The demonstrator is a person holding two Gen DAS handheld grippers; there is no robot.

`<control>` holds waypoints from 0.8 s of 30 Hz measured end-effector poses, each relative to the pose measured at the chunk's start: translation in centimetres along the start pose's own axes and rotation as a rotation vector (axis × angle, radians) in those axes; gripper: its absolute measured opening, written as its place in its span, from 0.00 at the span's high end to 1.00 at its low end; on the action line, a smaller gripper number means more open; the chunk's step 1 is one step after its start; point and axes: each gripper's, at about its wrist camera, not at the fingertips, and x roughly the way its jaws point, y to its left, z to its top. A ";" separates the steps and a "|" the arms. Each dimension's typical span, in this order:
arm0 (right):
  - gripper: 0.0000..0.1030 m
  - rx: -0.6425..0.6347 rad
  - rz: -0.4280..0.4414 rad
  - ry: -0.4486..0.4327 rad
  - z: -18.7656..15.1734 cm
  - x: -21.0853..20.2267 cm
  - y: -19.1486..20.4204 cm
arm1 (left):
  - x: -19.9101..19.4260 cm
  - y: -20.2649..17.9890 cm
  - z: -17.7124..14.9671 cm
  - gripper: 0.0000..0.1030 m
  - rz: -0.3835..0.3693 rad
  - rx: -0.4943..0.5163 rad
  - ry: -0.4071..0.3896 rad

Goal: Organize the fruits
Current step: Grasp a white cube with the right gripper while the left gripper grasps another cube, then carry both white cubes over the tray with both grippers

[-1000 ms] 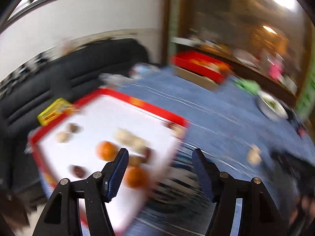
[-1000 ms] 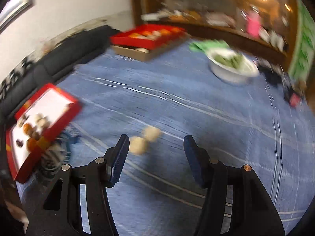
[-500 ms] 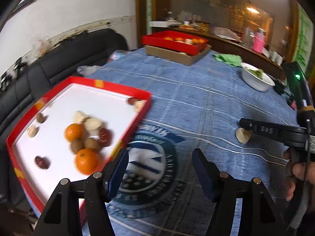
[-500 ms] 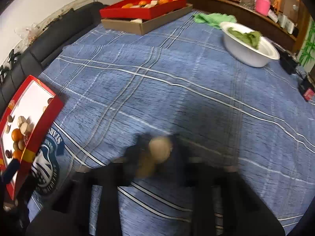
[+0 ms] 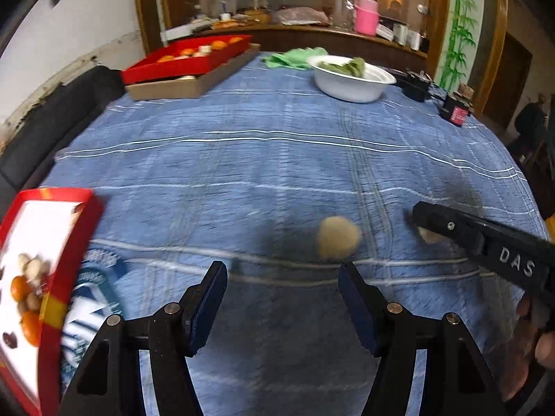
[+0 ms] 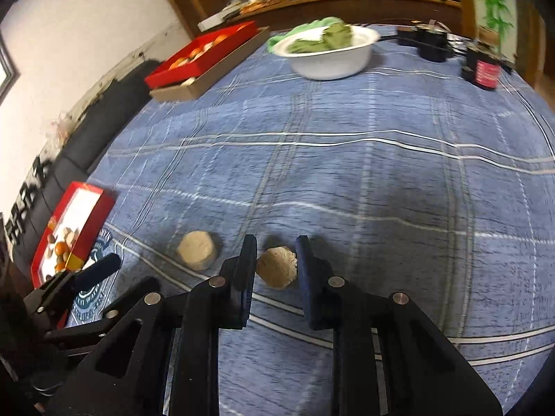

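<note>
Two pale tan fruits lie on the blue checked tablecloth. My right gripper (image 6: pixel 275 260) is closed around one tan fruit (image 6: pixel 277 267), its fingers touching both sides. The other tan fruit (image 6: pixel 197 249) lies just to its left; it also shows in the left wrist view (image 5: pixel 338 237). My left gripper (image 5: pixel 282 289) is open and empty, just short of that fruit. A red tray (image 5: pixel 57 298) with oranges and small fruits sits at the table's left edge, also seen in the right wrist view (image 6: pixel 100 213). The right gripper's finger (image 5: pixel 485 239) crosses the left view at right.
A second red tray of fruit (image 6: pixel 208 53) on a cardboard box stands at the far left. A white bowl (image 6: pixel 329 57) of greens, a green cloth (image 5: pixel 291 59) and dark jars (image 6: pixel 484 69) stand at the back. A black sofa (image 5: pixel 52 121) runs along the left.
My right gripper has gone down over one tan fruit and closed on it. My left gripper has swung right, away from the red tray, toward the other tan fruit.
</note>
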 end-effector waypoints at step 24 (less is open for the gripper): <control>0.80 -0.099 -0.001 -0.002 -1.4 -1.4 1.9 | -2.6 0.4 -1.9 0.73 0.010 -0.030 -0.054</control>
